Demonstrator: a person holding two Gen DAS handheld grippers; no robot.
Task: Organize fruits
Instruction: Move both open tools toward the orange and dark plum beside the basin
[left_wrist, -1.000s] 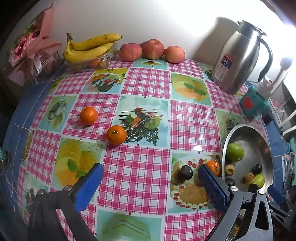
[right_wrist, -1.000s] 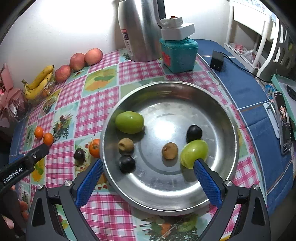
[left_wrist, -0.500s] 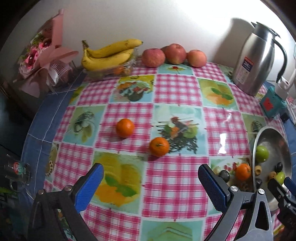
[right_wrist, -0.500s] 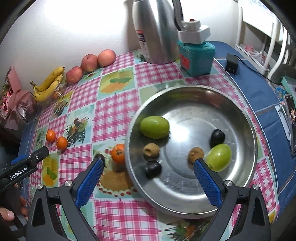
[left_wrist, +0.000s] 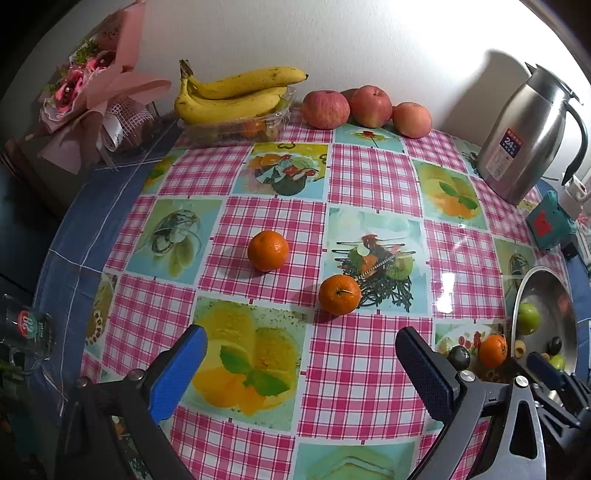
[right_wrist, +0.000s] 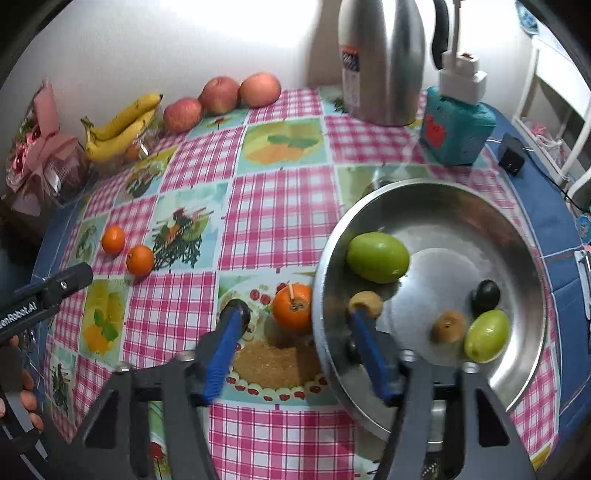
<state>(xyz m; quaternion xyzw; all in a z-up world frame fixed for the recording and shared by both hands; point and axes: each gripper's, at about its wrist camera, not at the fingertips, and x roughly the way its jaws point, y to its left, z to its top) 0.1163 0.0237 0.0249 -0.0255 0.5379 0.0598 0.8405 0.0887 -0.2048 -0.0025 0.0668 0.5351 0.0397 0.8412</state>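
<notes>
Grippers over checked pink tablecloth (left_wrist: 354, 350) with fruit-picture squares: left gripper (left_wrist: 301, 363) spread wide, holding nothing; right gripper (right_wrist: 295, 332) narrower, fingers straddling steel bowl's (right_wrist: 528, 258) rim, nothing clamped. Orange (right_wrist: 292, 306) sits just outside bowl — green and dark fruits inside. Two oranges (left_wrist: 267, 250) mid-table. Further back: bananas (left_wrist: 236, 92), apples (left_wrist: 365, 107), steel jug (left_wrist: 524, 136), white wall.

Two wrist views, shared tablecloth (left_wrist: 369, 177)

"24" is read on the steel flask's label (left_wrist: 513, 142) at two o'clock, and "nRobot.AI" on the left gripper (right_wrist: 22, 311) at nine o'clock.
</notes>
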